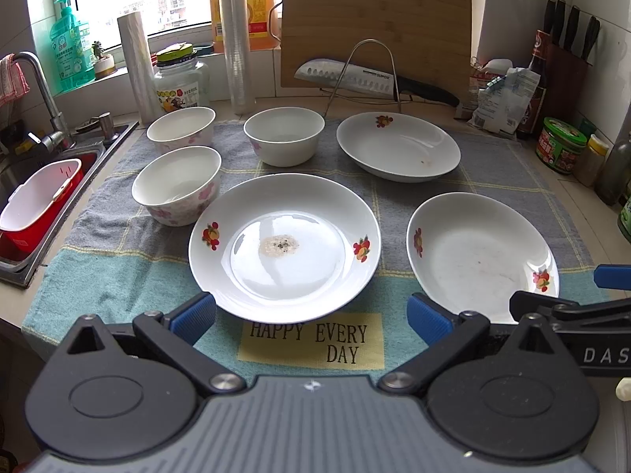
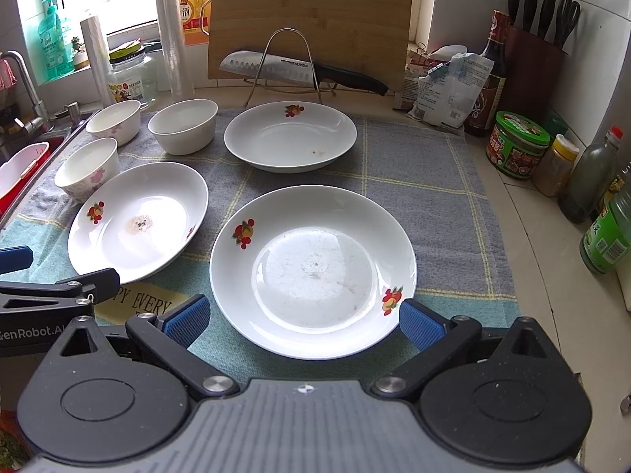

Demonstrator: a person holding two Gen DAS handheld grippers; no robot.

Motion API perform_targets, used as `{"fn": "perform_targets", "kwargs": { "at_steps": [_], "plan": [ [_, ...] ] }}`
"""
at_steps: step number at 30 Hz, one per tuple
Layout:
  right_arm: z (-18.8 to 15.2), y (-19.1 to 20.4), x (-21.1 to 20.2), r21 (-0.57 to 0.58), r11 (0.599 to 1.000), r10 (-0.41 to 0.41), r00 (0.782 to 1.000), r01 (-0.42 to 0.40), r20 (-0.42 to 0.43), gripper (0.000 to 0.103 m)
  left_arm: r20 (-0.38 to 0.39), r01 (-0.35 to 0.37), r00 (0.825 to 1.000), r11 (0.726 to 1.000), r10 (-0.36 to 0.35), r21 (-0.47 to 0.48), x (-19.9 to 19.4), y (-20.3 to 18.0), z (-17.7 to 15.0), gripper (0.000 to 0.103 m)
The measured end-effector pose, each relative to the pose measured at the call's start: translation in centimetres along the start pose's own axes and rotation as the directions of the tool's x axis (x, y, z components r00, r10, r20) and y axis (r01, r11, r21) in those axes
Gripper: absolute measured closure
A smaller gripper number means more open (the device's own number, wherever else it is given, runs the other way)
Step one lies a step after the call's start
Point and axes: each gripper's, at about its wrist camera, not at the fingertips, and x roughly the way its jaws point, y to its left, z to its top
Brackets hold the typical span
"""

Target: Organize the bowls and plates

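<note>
Plates first: three white plates with fruit pictures lie on the towel (image 1: 118, 260) that covers the worktop. One plate (image 1: 284, 246) sits near the front edge of the towel, right before my left gripper (image 1: 311, 317). It has a small dirty spot in its middle. The next plate (image 2: 312, 270) sits near the front edge too, more to the right, right before my right gripper (image 2: 303, 321). The far plate (image 1: 398, 146) lies close to the back edge, just in front of the wire rack (image 1: 364, 75) with the knife (image 1: 355, 79).

Three white bowls with pink flowers stand at the left side of the towel. One bowl (image 1: 176, 185) is just beside the dirty plate. The two back bowls stand near the back edge, one (image 1: 182, 128) at the left corner by the sink (image 1: 51, 181), the other (image 1: 284, 136) toward the middle.

Both my grippers have their blue fingers wide apart. They hold nothing and touch nothing.
</note>
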Motion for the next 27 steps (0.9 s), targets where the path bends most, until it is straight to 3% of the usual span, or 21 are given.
{"fn": "perform_targets", "kwargs": {
  "at_steps": [12,18,27],
  "plan": [
    [-0.1,-0.1,-0.1,-0.001,1.0,0.004,1.0,-0.004,0.01,0.0,0.007,0.002,1.0,1.0,-0.002,0.002,-0.1,-0.1,-0.1,0.001],
    [-0.9,-1.2,0.2,-0.019,0.999,0.028,0.998,-0.027,0.048,0.0,0.032,0.043,0.999,0.999,-0.043,0.022,-0.3,-0.3,0.0,0.001],
    [-3.0,-4.0,2.1,0.014,1.0,0.023,1.0,-0.023,0.011,0.0,0.026,0.078,0.997,0.996,-0.079,0.043,0.2,-0.9,0.0,0.001]
  ]
}}
